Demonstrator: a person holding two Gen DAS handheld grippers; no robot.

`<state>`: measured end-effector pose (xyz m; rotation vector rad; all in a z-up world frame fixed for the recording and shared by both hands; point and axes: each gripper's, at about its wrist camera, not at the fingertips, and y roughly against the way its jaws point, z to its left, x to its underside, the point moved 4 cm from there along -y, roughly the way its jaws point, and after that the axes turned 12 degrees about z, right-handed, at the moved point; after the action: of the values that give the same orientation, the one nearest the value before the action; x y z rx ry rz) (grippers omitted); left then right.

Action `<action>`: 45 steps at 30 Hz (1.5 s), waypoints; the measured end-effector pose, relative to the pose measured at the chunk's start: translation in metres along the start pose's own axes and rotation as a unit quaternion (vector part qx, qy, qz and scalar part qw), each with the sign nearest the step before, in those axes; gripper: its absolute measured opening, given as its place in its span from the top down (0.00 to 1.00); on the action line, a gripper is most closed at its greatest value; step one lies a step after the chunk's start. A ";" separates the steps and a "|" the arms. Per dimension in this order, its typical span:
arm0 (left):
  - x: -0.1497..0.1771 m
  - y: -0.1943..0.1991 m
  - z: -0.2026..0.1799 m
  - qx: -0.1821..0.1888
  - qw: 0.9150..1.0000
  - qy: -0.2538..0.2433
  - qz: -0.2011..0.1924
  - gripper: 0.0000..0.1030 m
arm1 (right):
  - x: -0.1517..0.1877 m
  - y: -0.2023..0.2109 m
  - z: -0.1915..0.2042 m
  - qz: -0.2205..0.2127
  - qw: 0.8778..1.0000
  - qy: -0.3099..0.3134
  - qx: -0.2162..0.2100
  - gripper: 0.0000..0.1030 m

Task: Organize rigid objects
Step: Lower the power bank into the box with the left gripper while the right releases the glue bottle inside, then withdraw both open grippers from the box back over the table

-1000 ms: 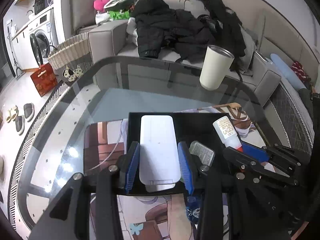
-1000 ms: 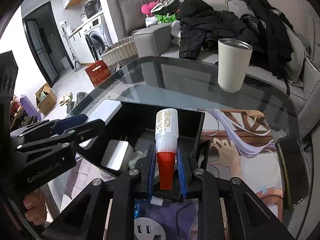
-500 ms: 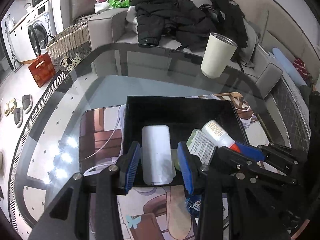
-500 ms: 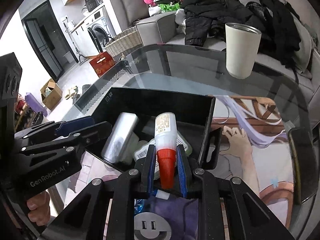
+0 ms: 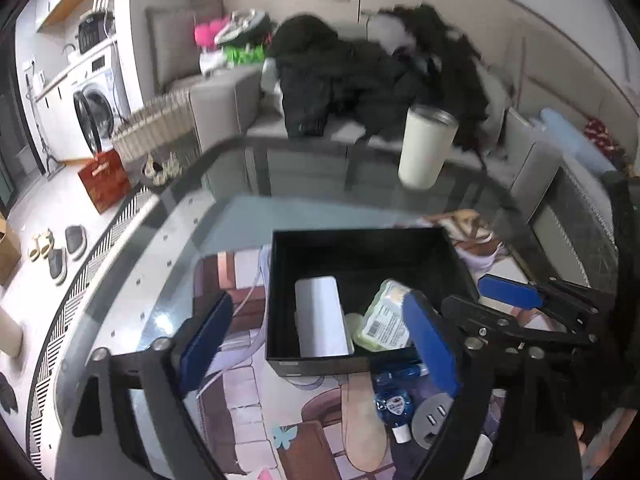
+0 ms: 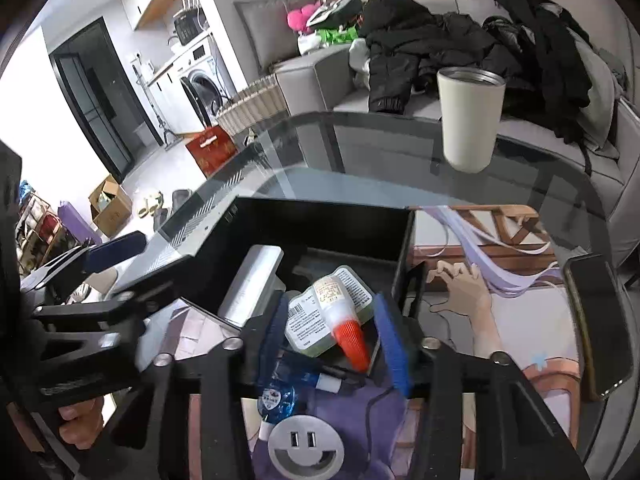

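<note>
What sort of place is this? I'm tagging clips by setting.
Most likely a small apartment's living area: a grey sofa heaped with black jackets, a front-loading washing machine behind it, and a glass table in front.

Even indoor light, glare on the glass table (image 5: 132, 304), blurred fisheye edges.

Both wrist views over black box (image 5: 352, 248)
</note>
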<state>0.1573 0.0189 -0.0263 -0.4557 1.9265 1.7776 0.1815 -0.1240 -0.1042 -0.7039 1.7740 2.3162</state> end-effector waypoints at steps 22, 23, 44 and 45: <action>0.107 -0.020 -0.038 -0.009 0.979 -0.119 0.165 0.07 | 0.107 0.034 -0.038 0.102 0.991 0.073 0.044 0.37; 0.111 -0.021 -0.043 -0.007 0.977 -0.127 0.168 0.07 | 0.113 0.031 -0.038 0.112 0.989 0.080 0.046 0.37; 0.130 -0.034 -0.051 -0.012 0.967 -0.154 0.202 0.07 | 0.143 -0.001 -0.007 0.189 0.968 0.160 0.025 0.40; 0.130 -0.033 -0.048 -0.011 0.967 -0.152 0.202 0.07 | 0.143 -0.003 -0.004 0.191 0.968 0.161 0.022 0.40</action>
<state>0.0616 -0.0223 -0.1233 0.2149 1.8707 1.9765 0.0575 -0.1513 -0.1712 -0.8331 2.2746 2.4999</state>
